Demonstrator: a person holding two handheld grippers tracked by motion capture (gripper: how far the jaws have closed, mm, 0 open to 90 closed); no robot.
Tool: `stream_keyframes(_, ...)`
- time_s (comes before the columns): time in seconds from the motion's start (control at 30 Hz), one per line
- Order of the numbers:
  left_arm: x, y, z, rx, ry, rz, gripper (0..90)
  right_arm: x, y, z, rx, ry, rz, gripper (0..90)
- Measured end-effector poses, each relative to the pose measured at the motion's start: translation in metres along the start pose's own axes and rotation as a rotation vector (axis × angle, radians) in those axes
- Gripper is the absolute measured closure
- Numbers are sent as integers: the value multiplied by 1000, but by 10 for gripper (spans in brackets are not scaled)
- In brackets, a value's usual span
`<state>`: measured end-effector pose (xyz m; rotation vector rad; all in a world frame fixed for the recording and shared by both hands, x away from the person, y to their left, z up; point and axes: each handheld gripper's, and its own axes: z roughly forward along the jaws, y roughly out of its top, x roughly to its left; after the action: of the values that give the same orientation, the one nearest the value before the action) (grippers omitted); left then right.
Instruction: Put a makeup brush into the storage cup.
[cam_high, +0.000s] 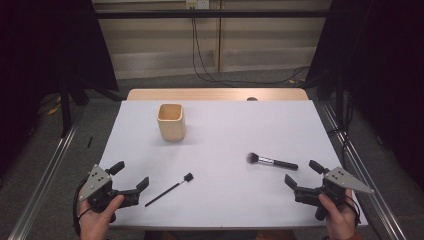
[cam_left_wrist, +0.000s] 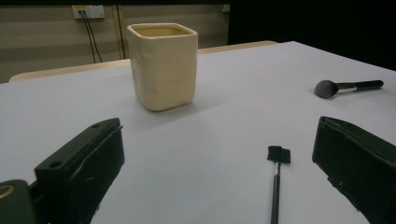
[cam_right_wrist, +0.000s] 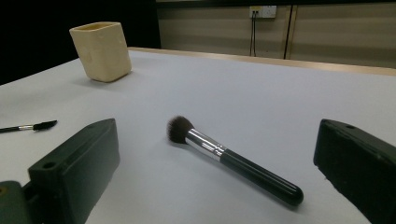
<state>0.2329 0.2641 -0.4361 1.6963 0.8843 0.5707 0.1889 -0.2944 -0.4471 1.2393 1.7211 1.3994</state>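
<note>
**Two brushes lying flat, both grippers wide and empty**

White tabletop (cam_high: 225, 130), dim room, dark curtains either side, cables down the back wall.

Lower left of the high view: left gripper (cam_high: 131, 176), jaws spread fully, nothing between them. Just right of it lies the thin black brush with a small square head (cam_high: 170, 190), slanting, head toward frame centre. Judged very light, stiff and narrow; it lies flush on the table, so likely to roll or skid. Best taken mid-stem, jaws across it.

Upper left of centre: cream square ceramic cup (cam_high: 171, 121), upright, well apart from both brushes.

Right of centre: fluffy powder brush with chrome ferrule and glossy black handle (cam_high: 272, 161). Bristles soft; handle rigid, probably slick. Grip the handle behind the ferrule.

Lower right: right gripper (cam_high: 301, 176), jaws wide apart, empty, near the handle end.
</note>
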Motion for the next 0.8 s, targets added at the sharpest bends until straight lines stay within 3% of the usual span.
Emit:
stream_keyframes(0.4, 2, 1, 5, 44, 12, 34, 29, 0, -1, 2, 12, 9, -1, 0)
stream_keyframes(0.47, 1, 1, 6, 52, 13, 24, 29, 0, -1, 2, 13, 9, 0, 0)
stream_keyframes(0.8, -1, 7, 15, 80, -19, 54, 28, 0, -1, 3, 17, 13, 2, 0)
